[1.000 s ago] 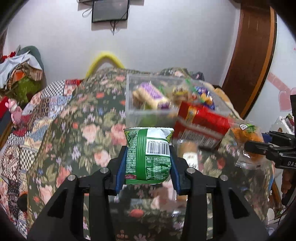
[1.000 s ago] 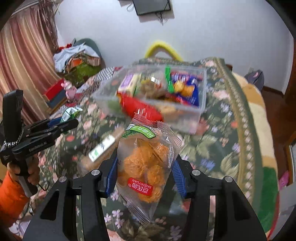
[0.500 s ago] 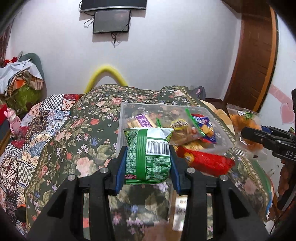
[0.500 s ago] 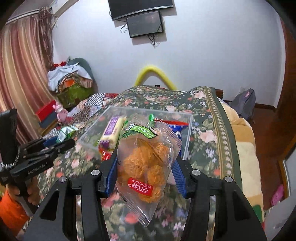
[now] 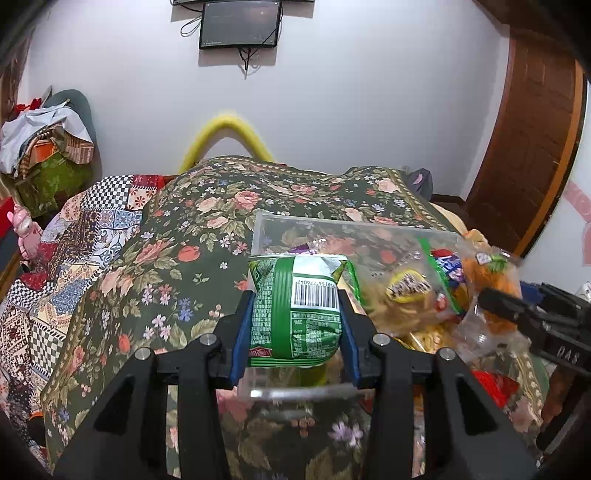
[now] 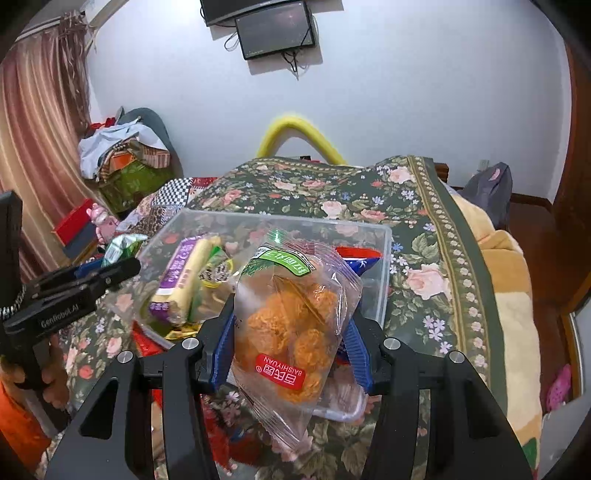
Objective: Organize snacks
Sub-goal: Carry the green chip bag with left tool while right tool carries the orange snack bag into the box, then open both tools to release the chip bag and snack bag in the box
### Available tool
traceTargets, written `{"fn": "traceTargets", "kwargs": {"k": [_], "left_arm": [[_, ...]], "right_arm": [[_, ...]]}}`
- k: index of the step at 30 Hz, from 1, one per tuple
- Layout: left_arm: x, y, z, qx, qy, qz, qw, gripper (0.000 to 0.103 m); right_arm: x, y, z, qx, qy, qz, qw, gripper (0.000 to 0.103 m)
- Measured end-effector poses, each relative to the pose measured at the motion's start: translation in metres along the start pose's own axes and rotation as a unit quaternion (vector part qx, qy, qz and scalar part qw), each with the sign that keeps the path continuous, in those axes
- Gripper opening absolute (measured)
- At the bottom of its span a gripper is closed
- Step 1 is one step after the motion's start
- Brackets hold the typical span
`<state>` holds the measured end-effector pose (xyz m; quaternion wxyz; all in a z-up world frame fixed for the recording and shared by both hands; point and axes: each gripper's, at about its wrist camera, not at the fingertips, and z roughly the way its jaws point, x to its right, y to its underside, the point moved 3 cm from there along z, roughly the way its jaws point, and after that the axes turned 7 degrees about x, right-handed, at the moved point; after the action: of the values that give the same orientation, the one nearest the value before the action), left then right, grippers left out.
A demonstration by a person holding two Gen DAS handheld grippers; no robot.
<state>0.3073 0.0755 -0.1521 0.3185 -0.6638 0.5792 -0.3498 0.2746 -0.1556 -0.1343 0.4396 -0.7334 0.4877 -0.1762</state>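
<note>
Left wrist view: the left gripper (image 5: 295, 325) is clamped on a green snack bag (image 5: 295, 314), its blue pads pressed against both sides. The bag shows a white barcode panel and dense small print, too fine to read, plus a red strip of characters at the bottom edge. Right wrist view: the right gripper (image 6: 288, 332) pinches a clear packet of orange puffs (image 6: 291, 325); its red label reads "BAISHIYUAN" upside down, and a green header band carries characters I cannot make out. The left gripper's side, seen from the right camera, bears the words "GenRobot.AI".

A second ago both bags were held short of the clear plastic box (image 6: 384, 266), with a red packet lying in front of it on the bedspread. Now both bags hang over the near end of the box, the green one at its left corner, the orange one over its middle, and the box fills more of each view.

Inside the box lie a purple-wrapped roll (image 6: 184, 280), a yellow-labelled bag (image 5: 406, 288) and a blue and red packet (image 6: 358, 258), all crowded together under the held bags. A red packet (image 5: 495, 384) lies outside by the near rim. The box sits on a floral bedspread (image 5: 177, 258); a patchwork quilt (image 5: 92, 229), a yellow curved tube (image 5: 229, 129), a wall screen (image 5: 240, 22) and a pile of clothes (image 6: 125, 155) surround it.
</note>
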Motion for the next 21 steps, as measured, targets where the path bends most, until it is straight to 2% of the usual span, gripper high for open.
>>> {"fn": "traceTargets", "kwargs": {"k": [10, 12, 15, 21], "left_arm": [[0.002, -0.004, 0.019, -0.013, -0.018, 0.006, 0.9997, 0.043], [0.004, -0.003, 0.018, -0.018, -0.016, 0.013, 0.9996, 0.044], [0.006, -0.003, 0.013, -0.029, -0.002, 0.014, 0.9995, 0.044], [0.007, -0.006, -0.011, -0.022, 0.001, 0.014, 0.9997, 0.045]], "right_arm": [[0.013, 0.002, 0.009, -0.020, 0.003, 0.026, 0.999, 0.054], [0.014, 0.002, 0.005, -0.023, 0.010, 0.025, 0.999, 0.063], [0.014, 0.001, -0.003, -0.022, 0.007, 0.026, 0.999, 0.070], [0.009, -0.006, -0.028, -0.004, 0.002, 0.014, 1.000, 0.075]]}}
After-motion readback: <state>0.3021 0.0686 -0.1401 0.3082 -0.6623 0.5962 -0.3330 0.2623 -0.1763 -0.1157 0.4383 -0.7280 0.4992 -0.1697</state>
